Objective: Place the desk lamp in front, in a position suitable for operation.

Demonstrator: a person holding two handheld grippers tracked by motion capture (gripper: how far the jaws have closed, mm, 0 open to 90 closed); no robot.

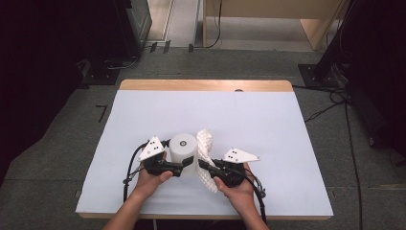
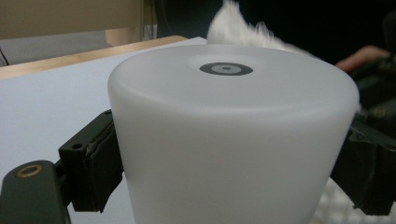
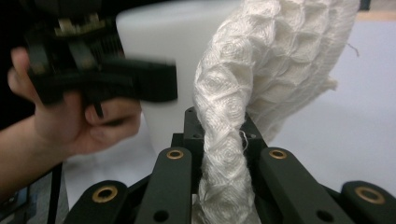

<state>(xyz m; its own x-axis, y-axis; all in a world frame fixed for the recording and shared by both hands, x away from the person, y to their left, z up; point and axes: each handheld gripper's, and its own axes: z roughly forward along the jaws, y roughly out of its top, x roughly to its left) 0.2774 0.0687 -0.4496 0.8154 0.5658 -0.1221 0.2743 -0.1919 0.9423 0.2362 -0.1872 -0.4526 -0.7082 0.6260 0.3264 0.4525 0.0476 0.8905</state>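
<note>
A white, matte cylinder (image 1: 183, 146) stands upright on the table's white sheet (image 1: 239, 120), with a small grey ring mark (image 2: 226, 69) on its top. My left gripper (image 1: 185, 163) is shut on the cylinder (image 2: 233, 140), its black pads (image 2: 100, 170) pressing on both sides. A white waffle-weave cloth (image 1: 205, 143) rises just right of the cylinder and lies against it. My right gripper (image 1: 203, 165) is shut on this cloth (image 3: 224, 140), a twisted fold pinched between its jaws. The right gripper view also has the cylinder (image 3: 159, 37) and the left gripper (image 3: 107, 79) in a hand.
The wooden table edge (image 1: 206, 85) runs along the far side. Cables (image 1: 330, 103) trail over the floor at the right, dark equipment stands on both sides, and wooden furniture (image 1: 268, 14) stands at the back. Bare white sheet surrounds the objects.
</note>
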